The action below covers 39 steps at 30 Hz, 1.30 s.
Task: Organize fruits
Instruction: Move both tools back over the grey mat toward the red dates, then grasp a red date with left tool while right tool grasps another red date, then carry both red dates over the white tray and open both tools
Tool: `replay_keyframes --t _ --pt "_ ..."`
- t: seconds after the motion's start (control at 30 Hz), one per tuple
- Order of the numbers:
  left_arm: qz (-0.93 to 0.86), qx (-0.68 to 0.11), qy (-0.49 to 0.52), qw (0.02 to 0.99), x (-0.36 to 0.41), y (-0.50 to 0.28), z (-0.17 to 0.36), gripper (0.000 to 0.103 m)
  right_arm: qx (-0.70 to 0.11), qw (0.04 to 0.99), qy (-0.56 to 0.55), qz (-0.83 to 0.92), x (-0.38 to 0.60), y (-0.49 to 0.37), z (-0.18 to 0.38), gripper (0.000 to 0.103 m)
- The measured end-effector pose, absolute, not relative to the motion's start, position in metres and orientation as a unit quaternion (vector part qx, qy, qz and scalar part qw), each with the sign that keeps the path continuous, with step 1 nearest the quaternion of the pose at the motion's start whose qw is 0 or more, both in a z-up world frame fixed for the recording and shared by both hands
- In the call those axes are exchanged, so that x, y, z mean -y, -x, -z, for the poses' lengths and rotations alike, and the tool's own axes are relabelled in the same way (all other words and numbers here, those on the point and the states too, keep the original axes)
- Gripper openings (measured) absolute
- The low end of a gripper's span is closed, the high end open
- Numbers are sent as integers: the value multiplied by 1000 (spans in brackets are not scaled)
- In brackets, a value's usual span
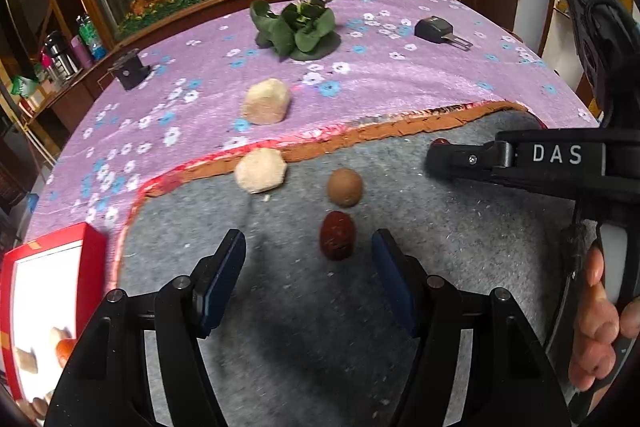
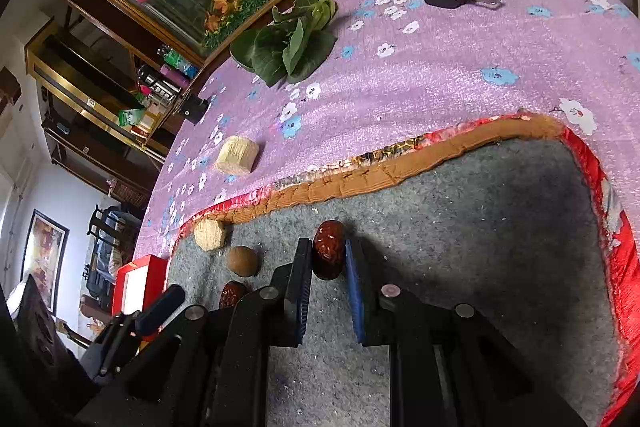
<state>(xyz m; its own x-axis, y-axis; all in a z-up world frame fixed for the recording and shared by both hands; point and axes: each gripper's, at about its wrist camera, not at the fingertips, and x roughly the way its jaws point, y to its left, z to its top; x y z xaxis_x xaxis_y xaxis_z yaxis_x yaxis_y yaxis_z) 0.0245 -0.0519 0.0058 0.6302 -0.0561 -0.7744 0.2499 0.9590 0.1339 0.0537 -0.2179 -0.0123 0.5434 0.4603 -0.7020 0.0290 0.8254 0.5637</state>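
Observation:
In the left wrist view, my left gripper is open over the grey mat, with a red date lying between and just ahead of its fingertips. A brown round fruit and a beige cake sit behind it; another beige cake lies on the purple cloth. In the right wrist view, my right gripper is shut on a second red date on the mat. The same view shows the first date, the brown fruit and both cakes.
A red box with white lining holds a few pieces at the left edge. Leafy greens, a black buckle and a black block lie on the purple floral cloth. A wooden-framed glass cabinet stands behind.

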Motion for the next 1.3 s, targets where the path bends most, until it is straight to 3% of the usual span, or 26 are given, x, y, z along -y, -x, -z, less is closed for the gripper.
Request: replay_keyframes --t 0.23,0.77,1.3 --pt "115 -423 -88 894 55 -28 3 16 -456 842 -258 -129 217 -53 12 18" --pt "21 -302 -82 950 1 34 -61 16 -365 890 -198 -189 186 -31 -22 17" --pt "-33 -219 -49 974 -77 86 -114 16 -327 917 -148 -175 167 -13 -38 18"
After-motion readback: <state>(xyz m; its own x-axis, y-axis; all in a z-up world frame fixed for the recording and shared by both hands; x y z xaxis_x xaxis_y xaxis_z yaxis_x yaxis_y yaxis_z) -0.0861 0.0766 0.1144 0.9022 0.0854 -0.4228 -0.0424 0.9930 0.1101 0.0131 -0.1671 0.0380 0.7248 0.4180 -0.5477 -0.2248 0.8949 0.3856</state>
